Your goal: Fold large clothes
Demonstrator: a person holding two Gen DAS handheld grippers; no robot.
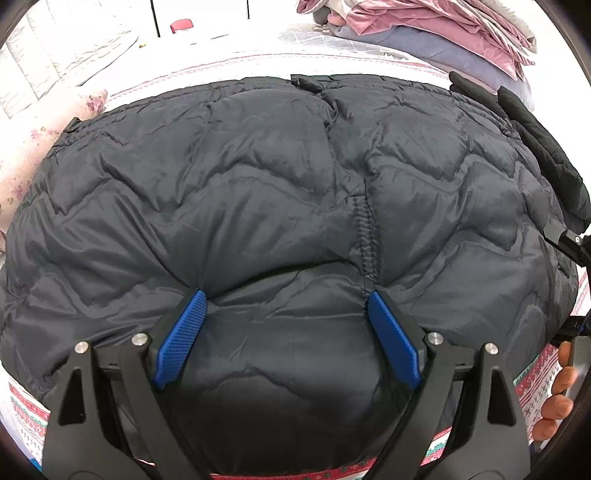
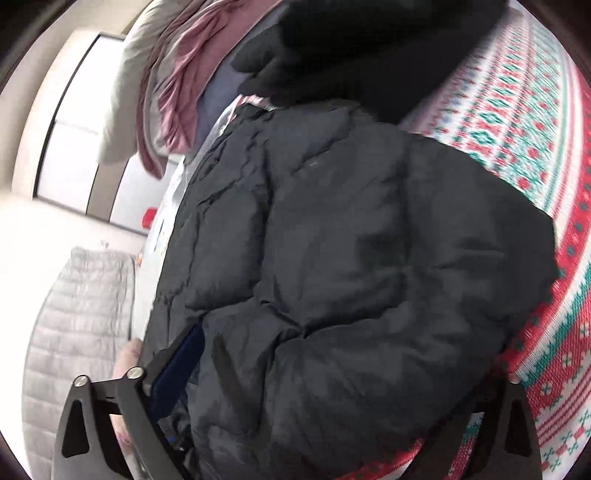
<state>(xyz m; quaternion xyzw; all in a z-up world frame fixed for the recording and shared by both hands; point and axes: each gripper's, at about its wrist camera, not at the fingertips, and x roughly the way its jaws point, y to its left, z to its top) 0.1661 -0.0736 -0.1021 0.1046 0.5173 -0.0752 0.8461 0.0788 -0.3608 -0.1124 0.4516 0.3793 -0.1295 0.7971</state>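
Quilted dark jacket [image 1: 280,192]: one item, puffy and wrinkled, spread across a bed covered by a red, green and white patterned blanket [image 2: 532,122]; a stitched seam runs down its middle toward the near edge. Left hand-held gripper [image 1: 286,299]: blue-padded fingers [image 1: 181,339] spread wide apart, tips pressed onto the jacket's near portion, nothing clamped between them. Right hand-held gripper [image 2: 295,369]: view blurred; jacket fabric bulges over the space between the fingers, only one dark-blue pad visible at the left, so whether it is clenched cannot be told. In the left wrist view its black frame shows at the right edge, with the person's fingers beneath. Far right: pile of pink and grey-blue clothes [image 1: 424,26]. Right of jacket: black garment [image 1: 532,136]. Far left: pale quilted cover [image 1: 55,55]; floral pink pillow [image 1: 44,136].
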